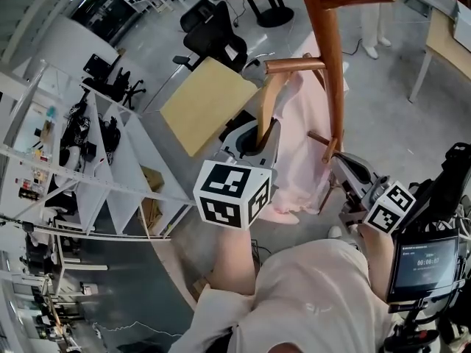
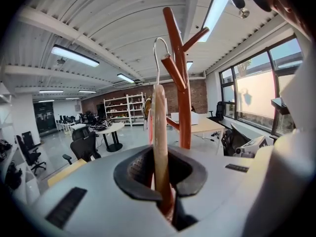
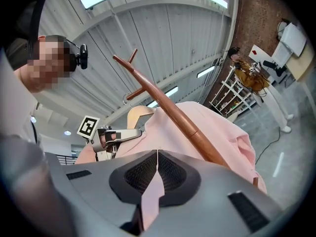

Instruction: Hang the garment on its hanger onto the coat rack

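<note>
Head view, left hand-held gripper [image 1: 256, 140]: clamped on one end of the pale curved wooden hanger [image 1: 271, 98].
Head view, garment: the soft pink garment [image 1: 300, 153] hangs from the hanger, against the reddish-brown wooden coat rack [image 1: 329, 57].
Head view, right hand-held gripper [image 1: 340, 165]: at the garment's right edge, beside the rack's pole.
Left gripper view, jaws: closed tight on the hanger's wood, which stands upright between them.
Left gripper view, hook: the hanger's silver metal hook [image 2: 158, 53] is just beside a short rack peg [image 2: 170, 67]; I cannot tell whether they touch.
Right gripper view, jaws: pinched together on a thin fold of the pink fabric, with the rack's pole slanting just behind.
</note>
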The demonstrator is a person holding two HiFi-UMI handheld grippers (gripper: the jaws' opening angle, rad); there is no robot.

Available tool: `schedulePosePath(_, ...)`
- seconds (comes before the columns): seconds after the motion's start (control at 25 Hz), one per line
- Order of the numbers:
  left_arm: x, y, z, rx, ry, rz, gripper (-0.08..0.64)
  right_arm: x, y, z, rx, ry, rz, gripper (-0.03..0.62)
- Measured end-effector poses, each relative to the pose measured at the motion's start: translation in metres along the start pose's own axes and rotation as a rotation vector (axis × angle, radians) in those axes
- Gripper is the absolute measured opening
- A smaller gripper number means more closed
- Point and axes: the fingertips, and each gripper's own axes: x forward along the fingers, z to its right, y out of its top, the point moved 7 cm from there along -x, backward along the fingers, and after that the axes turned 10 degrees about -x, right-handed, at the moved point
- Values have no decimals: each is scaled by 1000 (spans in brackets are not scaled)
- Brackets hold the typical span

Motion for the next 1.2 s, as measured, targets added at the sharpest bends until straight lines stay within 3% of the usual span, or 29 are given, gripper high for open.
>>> schedulePosePath(0.24, -3, 6, 6, 47, 70, -11, 23, -8, 1, -3, 9, -3, 1, 12)
schedulePosePath(0.64, 9, -9, 8, 108, 118, -81, 23, -2, -3, -4, 17, 20, -7, 12)
schedulePosePath(0.84, 8, -8, 9, 44, 133, -58, 25, -5, -2, -9, 23, 30, -10, 12)
schedulePosePath(1.2, 18, -12, 29, -131, 81, -67, 25, -9, 4, -8, 34, 61, -15, 12)
